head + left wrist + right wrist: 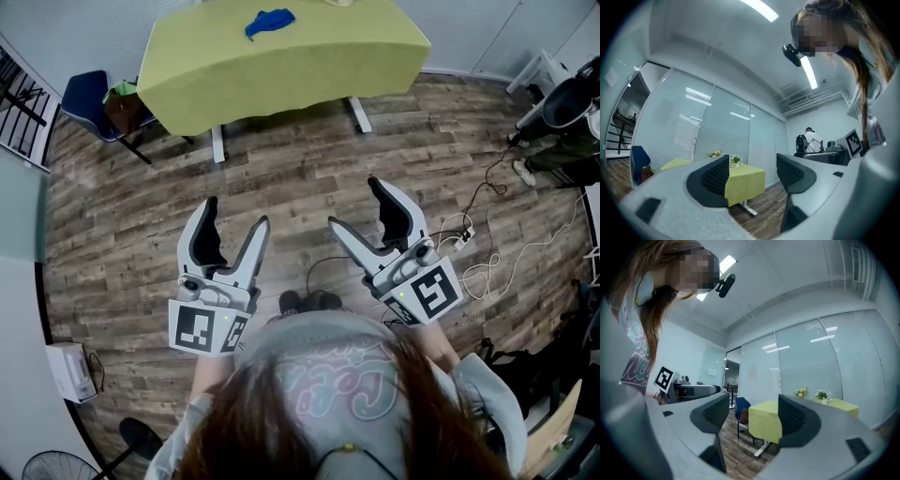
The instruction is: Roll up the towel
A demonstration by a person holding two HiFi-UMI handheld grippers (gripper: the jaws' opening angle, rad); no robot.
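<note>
left gripper (236,213): my jaws apart, empty | right gripper (353,202): my jaws apart, empty | blue towel (270,22): crumpled on yellow-green tabletop (356,37), back from near edge

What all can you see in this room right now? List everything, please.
towel: one, blue, crumpled on the table
table: one, yellow-green cloth, ahead of the person
flowers: two small bunches, yellow and white, on the table
chair: one, blue, left of the table
box: one, white, on the floor, lower left
left hand-held gripper: one, white and black, open, empty
right hand-held gripper: one, white and black, open, empty
</note>
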